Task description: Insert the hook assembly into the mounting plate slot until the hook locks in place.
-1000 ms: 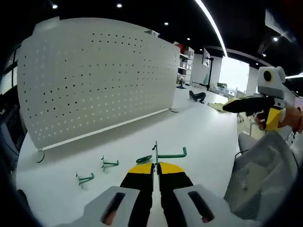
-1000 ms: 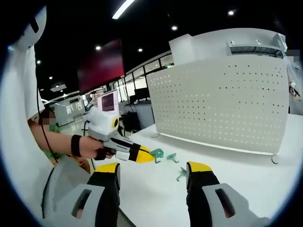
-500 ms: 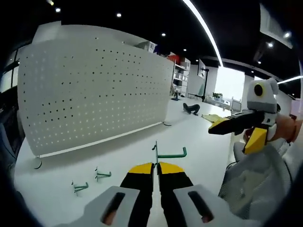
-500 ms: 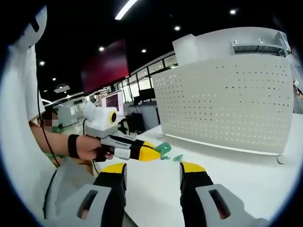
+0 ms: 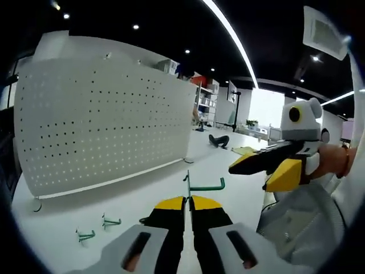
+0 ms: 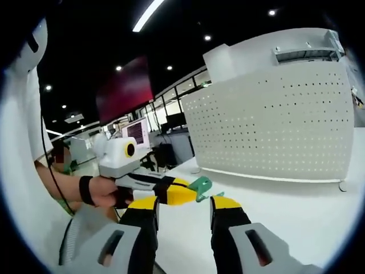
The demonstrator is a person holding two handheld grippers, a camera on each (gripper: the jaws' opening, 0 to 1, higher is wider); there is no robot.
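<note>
In front of the white pegboard [image 5: 102,128], raised above the tabletop [image 5: 148,191], the green hook assembly [image 5: 202,184] is pinched at its upright back bar between the yellow tips of the left claw [image 5: 187,204], whose two jaws are pressed together on it; the hook's long arm runs off to one side and ends in a small upturned tip. In the right gripper view the same hook [image 6: 201,187] shows as a green piece at the tip of the left claw [image 6: 191,195], which a person's hand [image 6: 101,191] with a dark wristband carries in from the side. The right claw [image 6: 183,206] has its jaws apart with nothing between them, and the left claw's yellow tip lies across the gap beyond them. In the left gripper view the right claw [image 5: 256,170] comes in from the side, near the held hook but not touching it, its yellow-tipped jaws parted. Two more green hooks [image 5: 97,228] lie on the tabletop, between the left claw and the foot of the pegboard. The pegboard [image 6: 279,125] stands upright on small feet along the far part of the tabletop [image 6: 308,211], well apart from the held hook.
</note>
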